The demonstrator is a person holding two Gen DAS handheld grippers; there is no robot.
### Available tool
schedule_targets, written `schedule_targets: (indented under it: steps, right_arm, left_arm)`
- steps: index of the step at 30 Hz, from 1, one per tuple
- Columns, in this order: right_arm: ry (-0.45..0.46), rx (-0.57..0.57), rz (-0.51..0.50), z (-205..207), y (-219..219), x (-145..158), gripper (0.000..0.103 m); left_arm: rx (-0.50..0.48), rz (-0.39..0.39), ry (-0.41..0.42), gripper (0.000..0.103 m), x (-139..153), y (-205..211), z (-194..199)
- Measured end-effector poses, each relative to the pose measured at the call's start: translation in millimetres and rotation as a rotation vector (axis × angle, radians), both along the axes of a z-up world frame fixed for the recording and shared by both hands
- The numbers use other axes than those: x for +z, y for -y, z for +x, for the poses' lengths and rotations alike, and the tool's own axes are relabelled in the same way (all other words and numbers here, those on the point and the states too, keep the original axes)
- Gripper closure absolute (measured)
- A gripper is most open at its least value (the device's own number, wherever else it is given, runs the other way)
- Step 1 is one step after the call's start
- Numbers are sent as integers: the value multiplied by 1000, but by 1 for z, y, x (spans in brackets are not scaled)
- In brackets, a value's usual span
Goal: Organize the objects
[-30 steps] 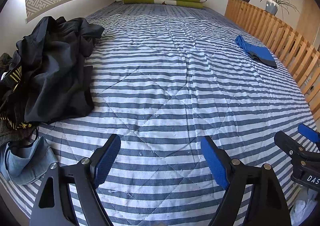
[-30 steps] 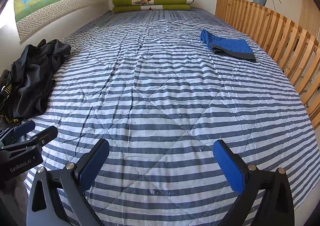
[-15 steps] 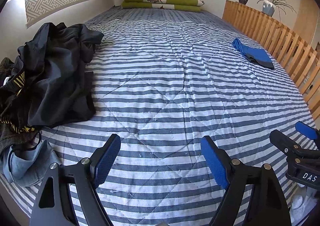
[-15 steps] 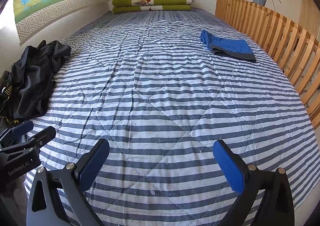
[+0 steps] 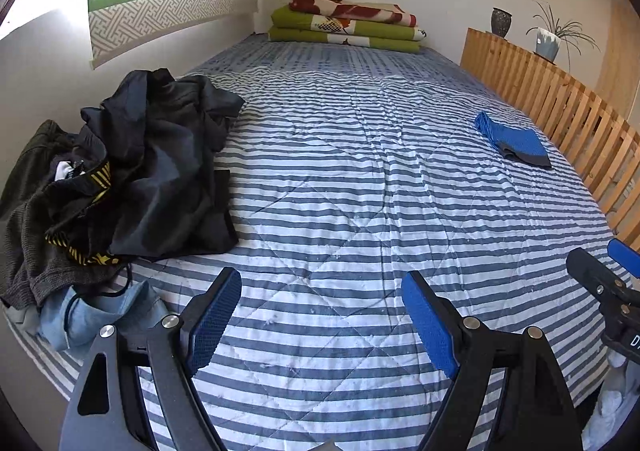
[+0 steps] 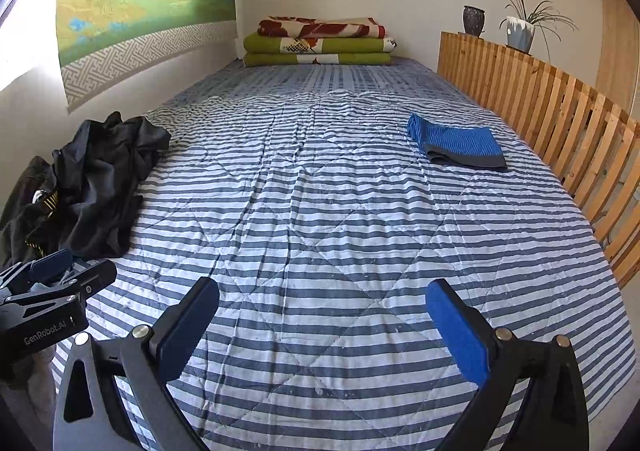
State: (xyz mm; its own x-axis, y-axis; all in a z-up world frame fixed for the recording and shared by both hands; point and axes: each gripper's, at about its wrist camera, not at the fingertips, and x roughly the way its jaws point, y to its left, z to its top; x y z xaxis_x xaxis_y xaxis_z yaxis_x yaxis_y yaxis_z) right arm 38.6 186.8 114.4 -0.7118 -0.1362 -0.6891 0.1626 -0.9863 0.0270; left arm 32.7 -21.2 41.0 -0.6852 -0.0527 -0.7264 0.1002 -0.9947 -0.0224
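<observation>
Your crumpled black garment (image 5: 160,167) heaped at the bed's (image 5: 360,211) left edge, atop a yellow-and-black banded piece (image 5: 94,179) and dark knit (image 5: 24,219), light blue cloth (image 5: 92,315) bunched nearest you, your folded blue striped item (image 6: 458,145) flat near the right side, well apart.

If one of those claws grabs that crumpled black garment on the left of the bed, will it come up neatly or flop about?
Probably flop: the black garment lies in loose folds, so a pinch would likely lift one part while the rest trails. It looks thin, so likely light. It overlaps a yellow-and-black waistband and other clothes, which may drag along. Both the left claw and the right claw are open and empty.
</observation>
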Motion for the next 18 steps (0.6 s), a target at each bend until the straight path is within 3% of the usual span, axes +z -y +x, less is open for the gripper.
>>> schedule_targets:
  steps: [9,18]
  right_arm:
    - [-42,49,-1,21,-3,30,1]
    - [-7,117,-56,29,-3,45,1]
  left_arm:
    - [64,-11,8,18,31,9,38]
    - [83,-5,-13,18,54,12,63]
